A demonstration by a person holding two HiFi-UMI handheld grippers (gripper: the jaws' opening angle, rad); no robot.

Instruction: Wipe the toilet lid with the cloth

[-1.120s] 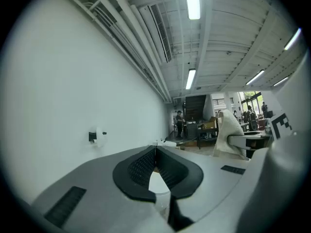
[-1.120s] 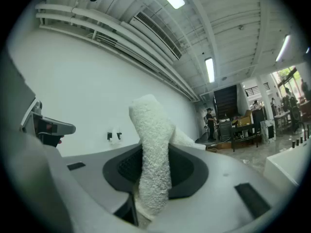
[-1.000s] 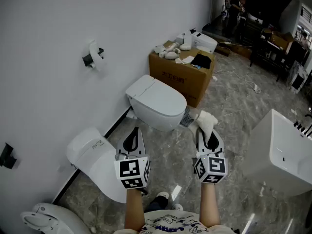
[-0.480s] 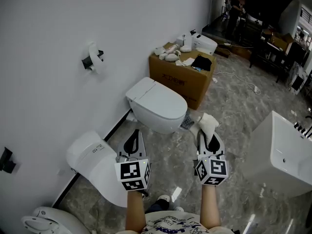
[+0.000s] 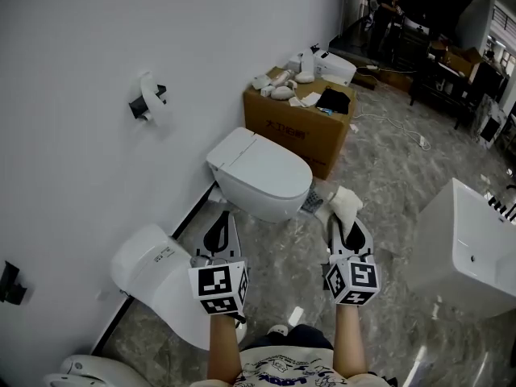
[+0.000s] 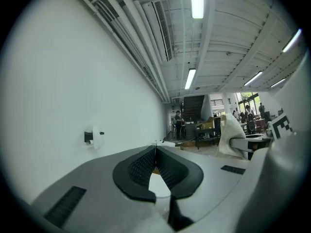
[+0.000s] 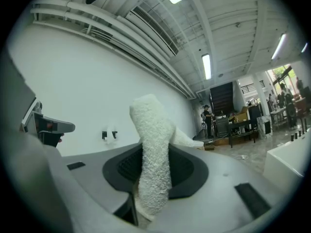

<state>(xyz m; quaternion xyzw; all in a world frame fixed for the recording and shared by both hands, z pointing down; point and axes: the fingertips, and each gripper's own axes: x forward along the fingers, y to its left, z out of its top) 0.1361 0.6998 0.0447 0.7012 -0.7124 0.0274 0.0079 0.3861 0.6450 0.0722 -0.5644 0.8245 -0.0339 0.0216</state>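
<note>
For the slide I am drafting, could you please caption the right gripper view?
Right tongs clamped on a fluffy white cloth, held up beside a white wall.

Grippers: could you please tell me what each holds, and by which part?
Right gripper clamps the white cloth by its lower part; left gripper holds nothing.

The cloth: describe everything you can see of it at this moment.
The cloth is white and fluffy, like terry or microfibre, bunched into a thick roll. The right gripper is shut on it, so one end stands up past the jaw tips while the rest runs back between the pads. It is held in the air, to the right of the white toilet lid in the head view, not touching it. Only the jaws touch it.
</note>
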